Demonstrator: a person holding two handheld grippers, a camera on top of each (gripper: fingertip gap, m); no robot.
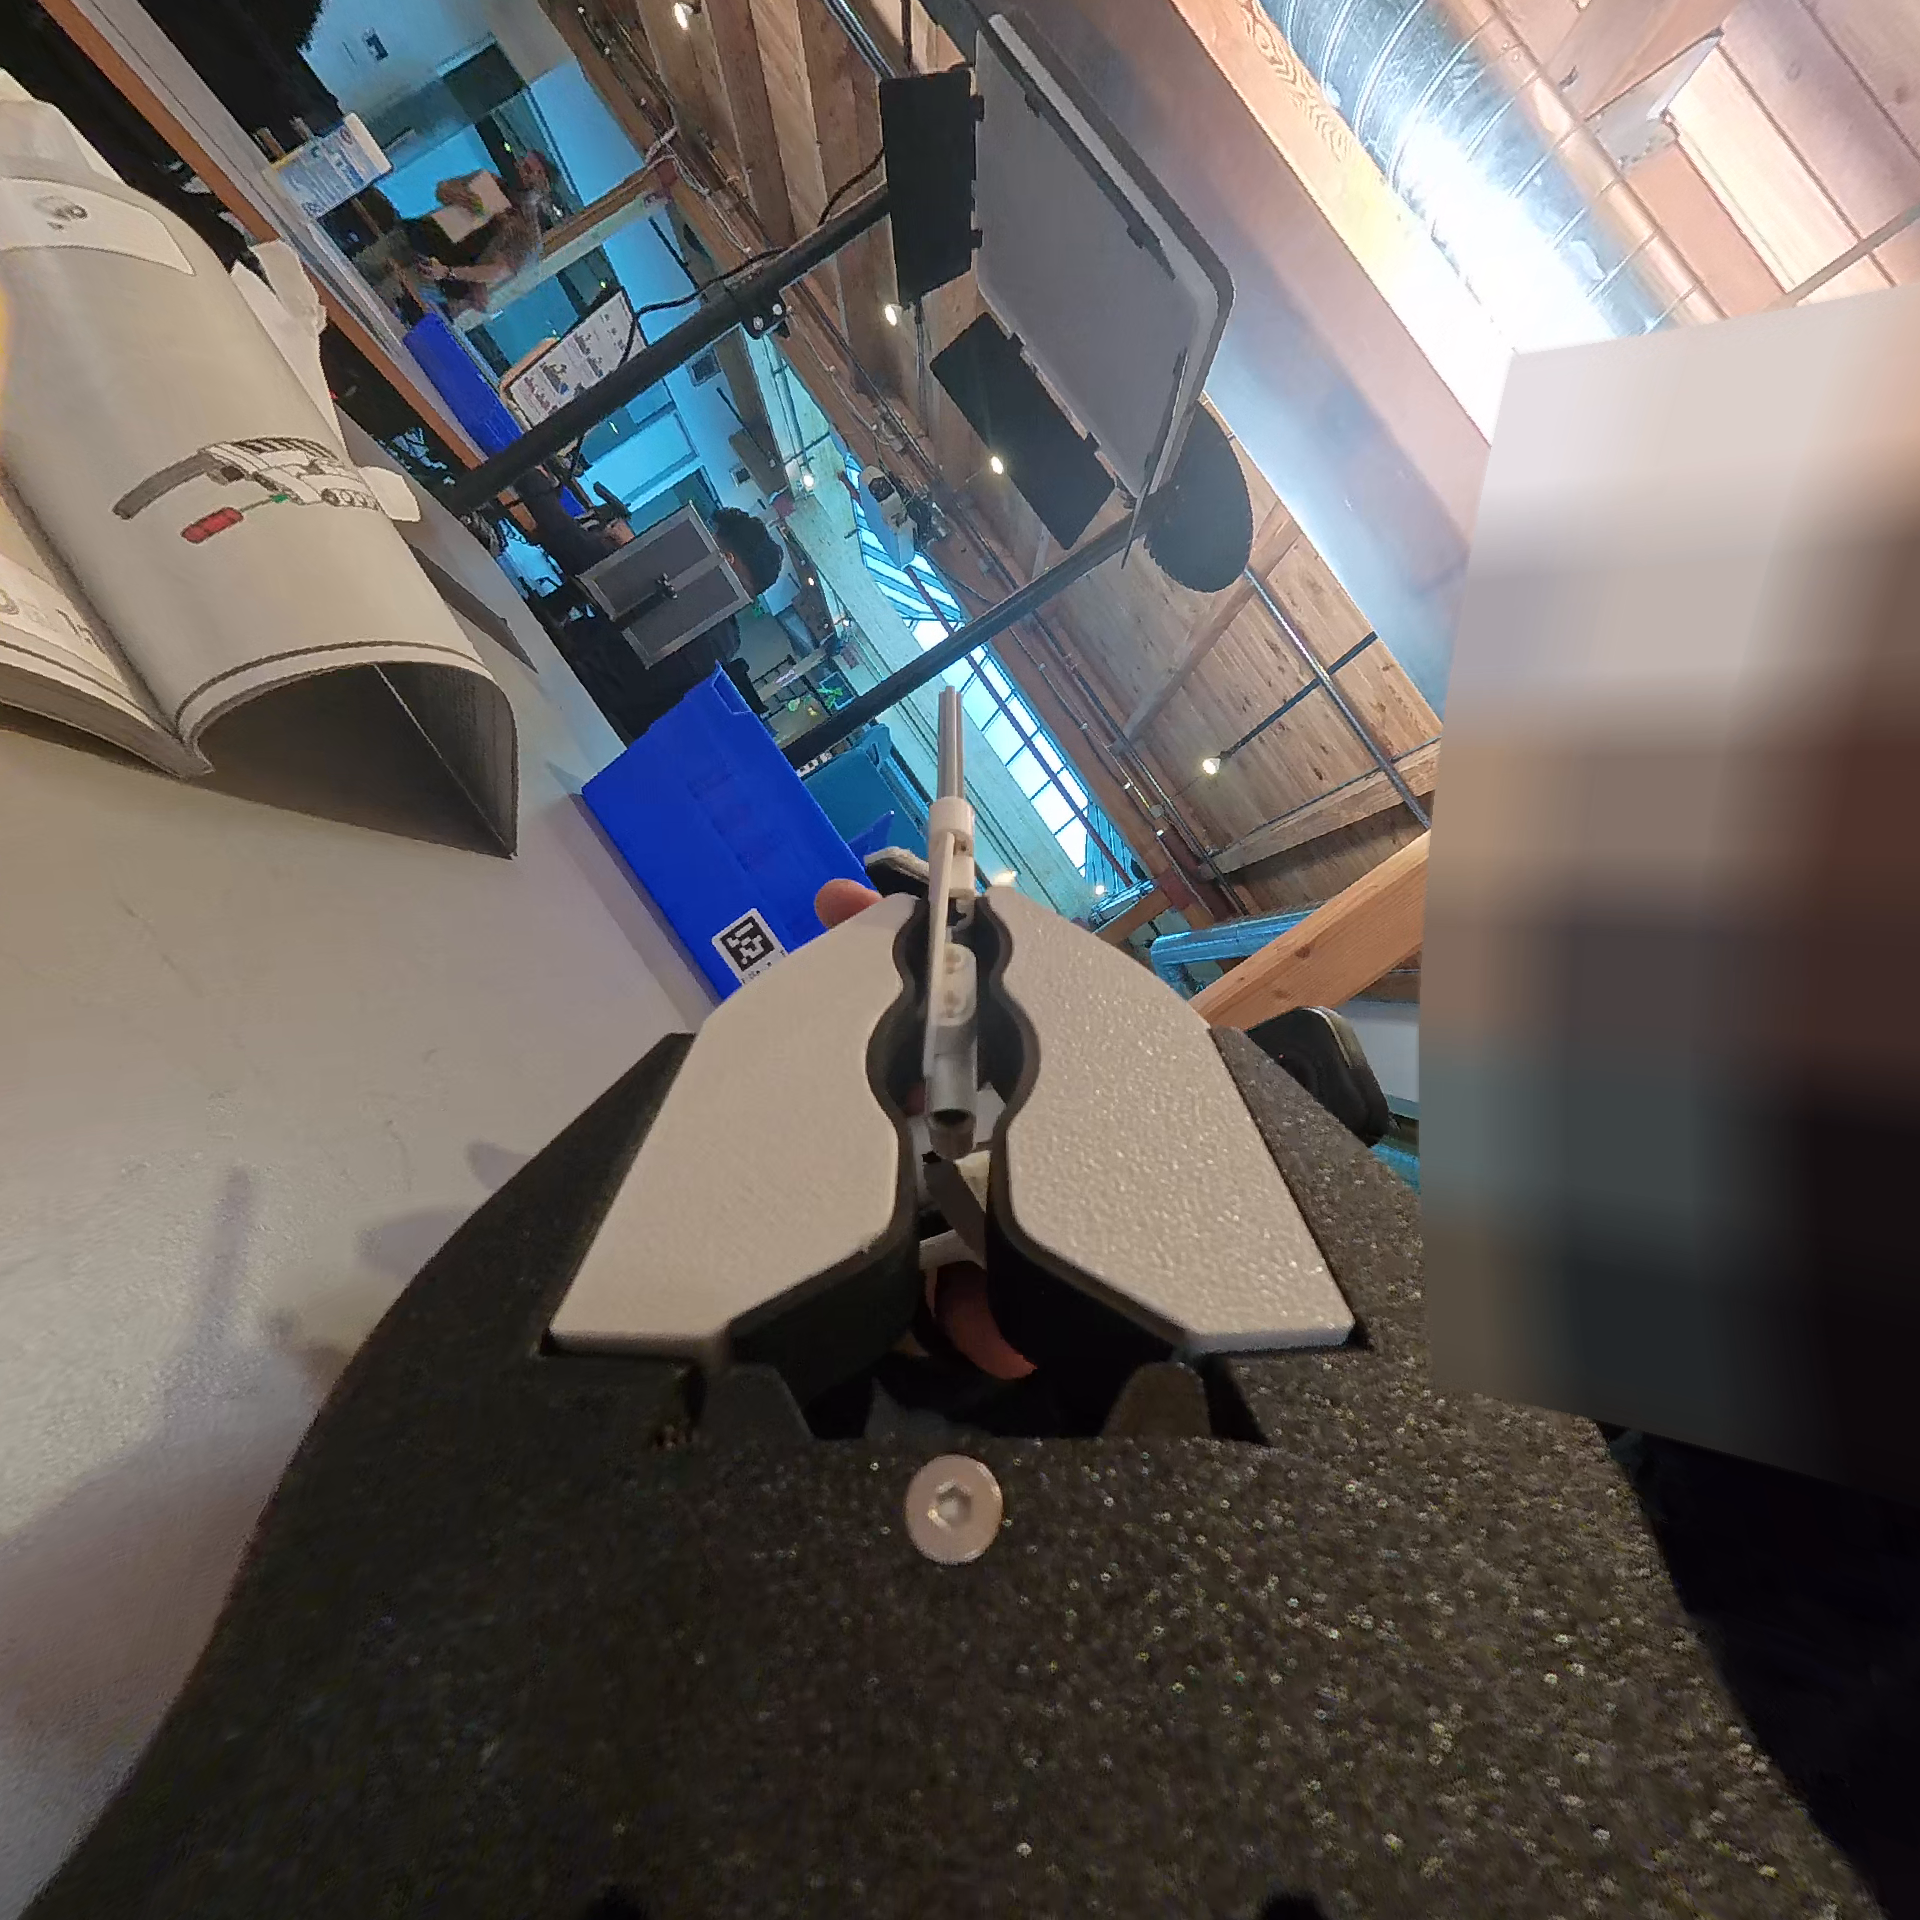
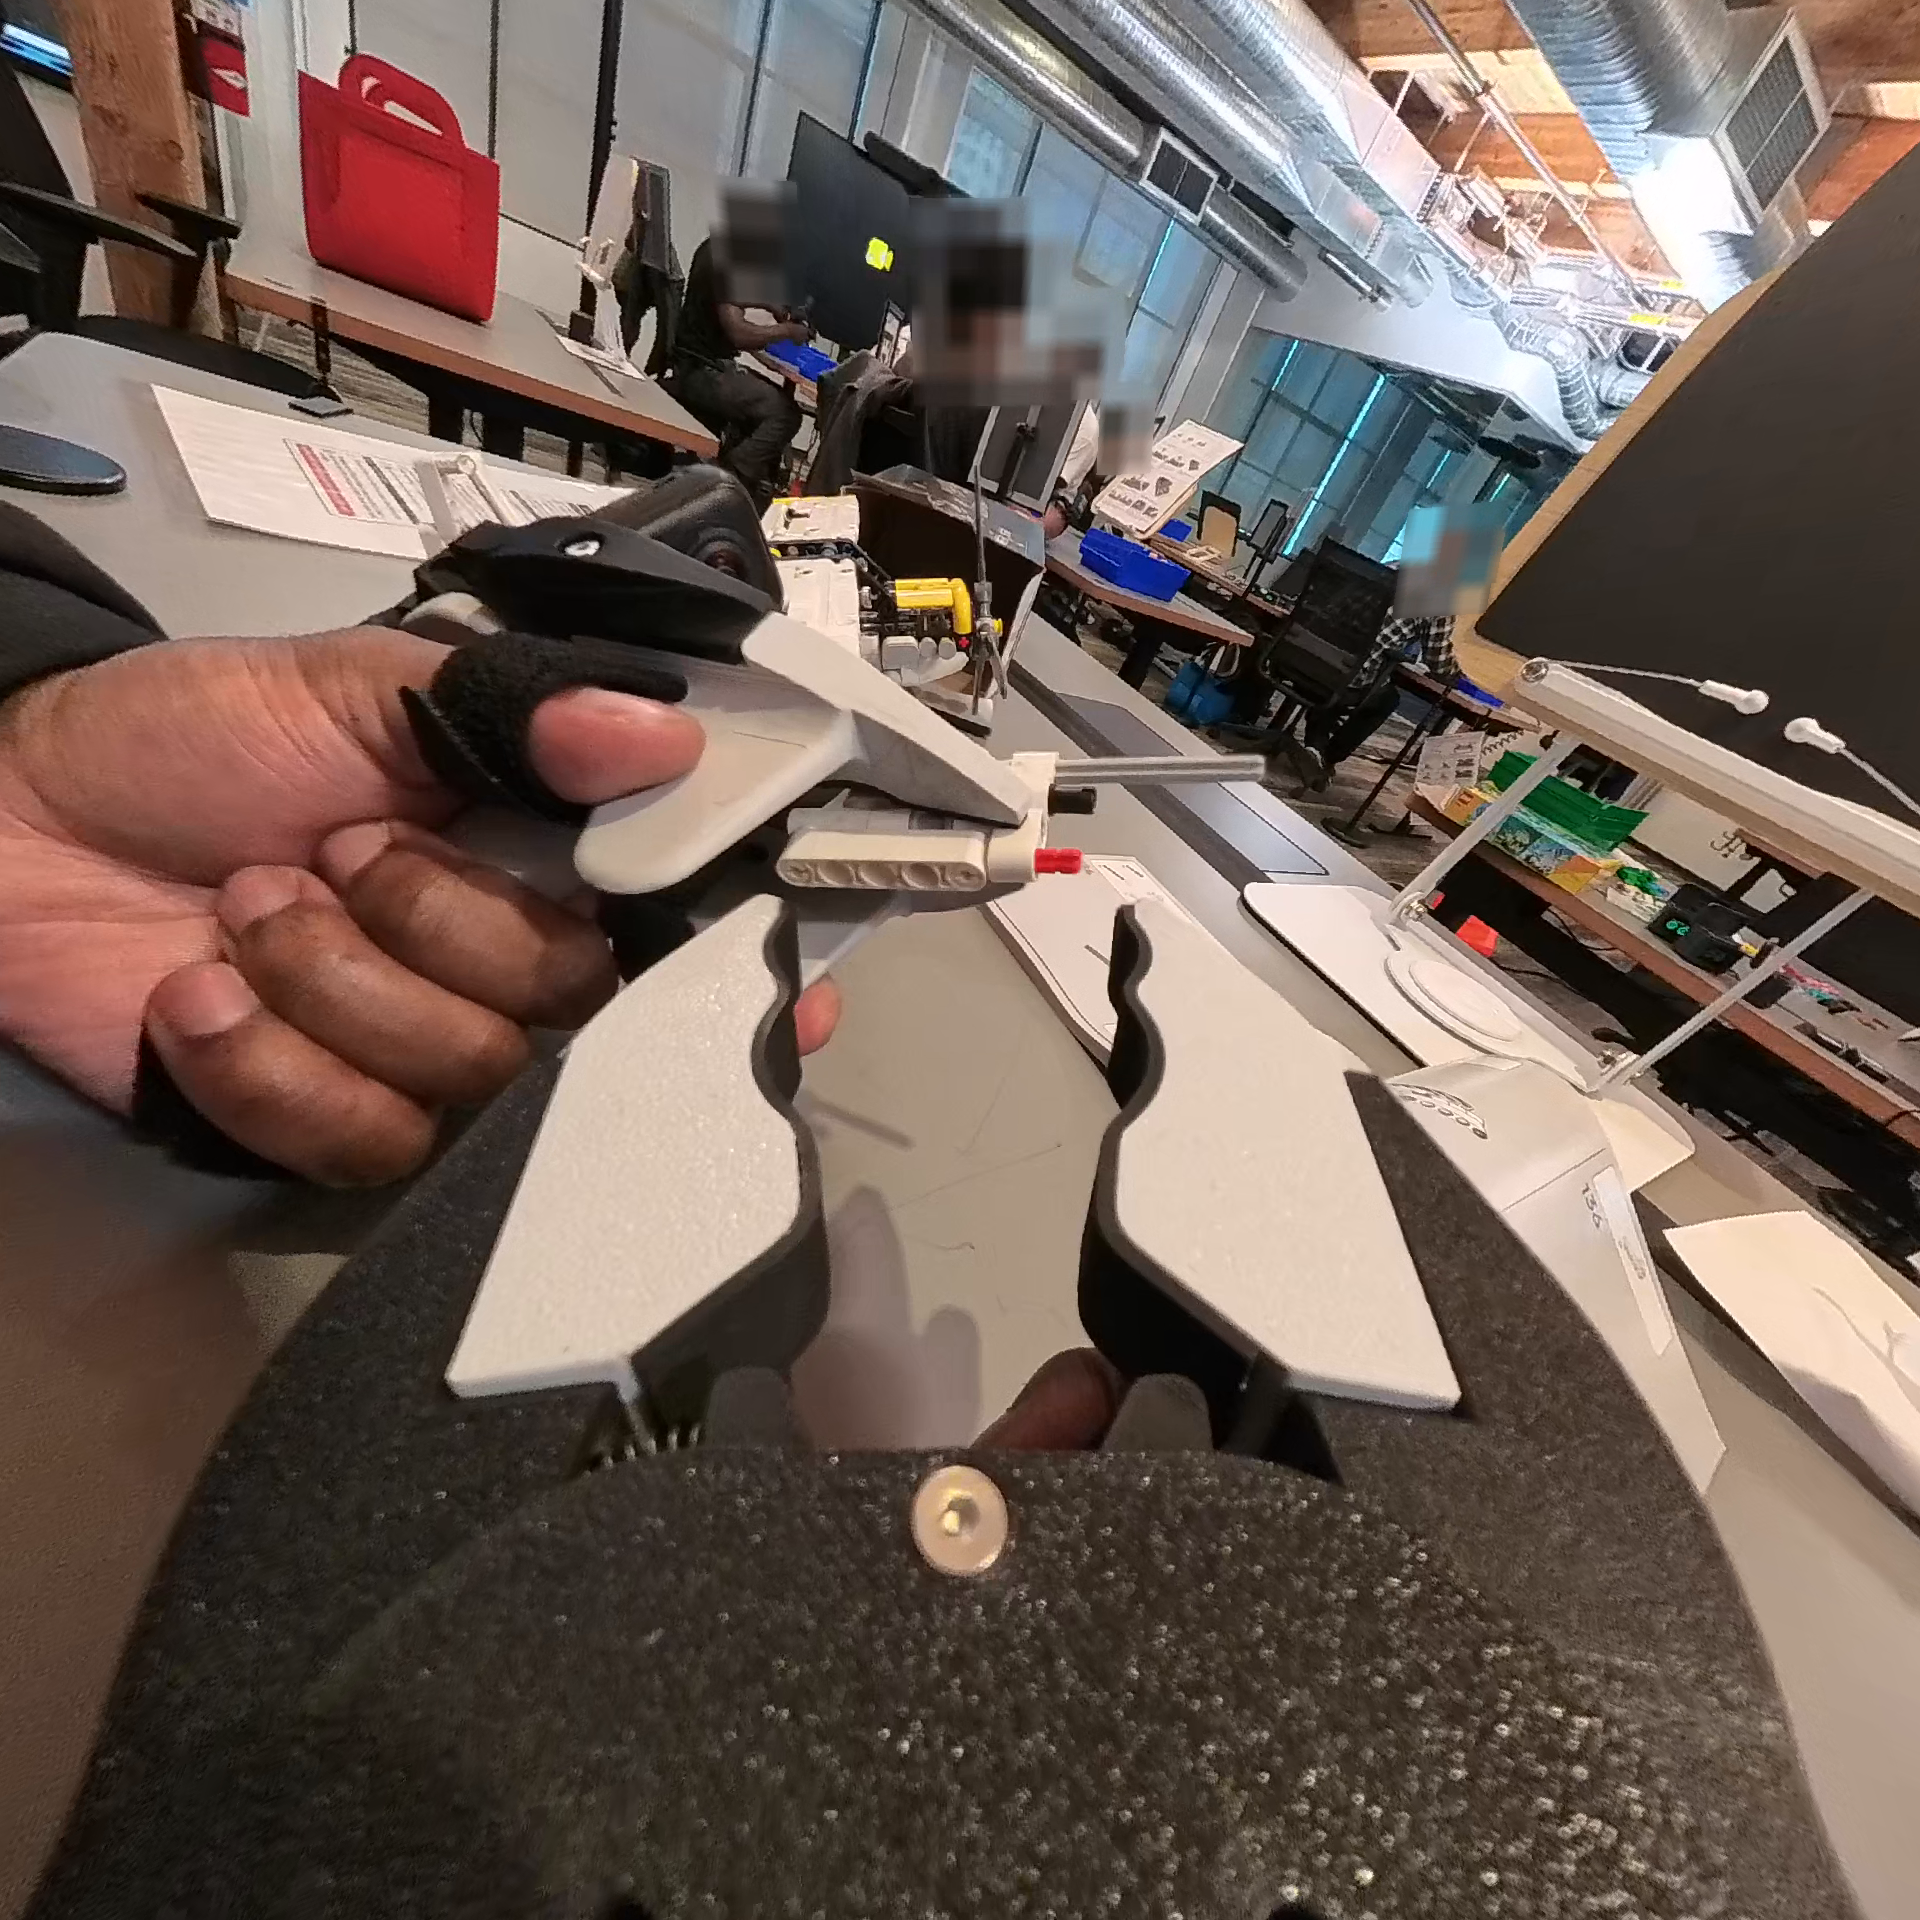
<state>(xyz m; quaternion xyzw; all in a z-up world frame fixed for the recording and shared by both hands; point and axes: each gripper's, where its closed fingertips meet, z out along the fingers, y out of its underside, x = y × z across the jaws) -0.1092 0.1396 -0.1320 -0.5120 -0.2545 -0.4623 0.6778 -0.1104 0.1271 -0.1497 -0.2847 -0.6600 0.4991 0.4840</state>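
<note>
Above a grey table (image 2: 935, 1091) in a workshop, left tool (image 1: 961, 914) grips a white-and-grey brick assembly (image 2: 914, 852); right tool (image 2: 961, 935) gapes.

Rear of white-and-grey brick assembly (image 1: 948, 997) hidden between left hand-held gripper (image 1: 951, 914) fingers.

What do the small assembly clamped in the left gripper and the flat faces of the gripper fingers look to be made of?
Small assembly: moulded plastic building pieces by the look, smooth and slightly glossy; a white beam with round holes, a grey cross-section axle, a red pin. Left gripper fingers: matte light grey with a fine pebbled texture, likely printed or coated plastic, backed by a dark lining that may be rubber.
</note>
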